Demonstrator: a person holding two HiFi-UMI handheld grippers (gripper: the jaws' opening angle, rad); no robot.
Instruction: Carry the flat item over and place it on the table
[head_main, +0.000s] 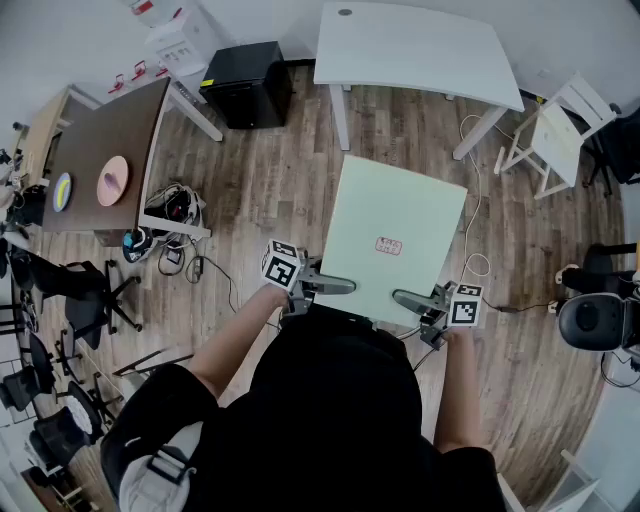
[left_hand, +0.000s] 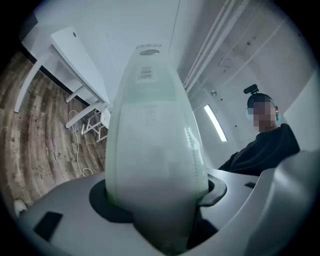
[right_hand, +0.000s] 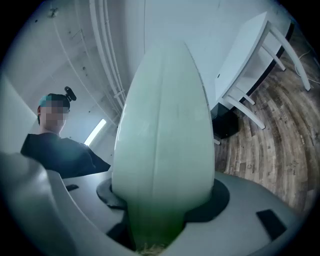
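Pale green flat board (head_main: 395, 235), carried in the air over the wood floor (head_main: 270, 180), short of the white table (head_main: 420, 45) that stands beyond its far edge. Left gripper (head_main: 337, 285) and right gripper (head_main: 410, 298) each pinch the near edge, jaws set wide and pressed on both faces, one toward each near corner. A red label (head_main: 388, 245) marks the top face.

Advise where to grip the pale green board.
Near edge, from the person's side, one grip toward each corner, as the left gripper and right gripper clamp the board now. It's thin and wide; two spread edge grips should hold it steady.
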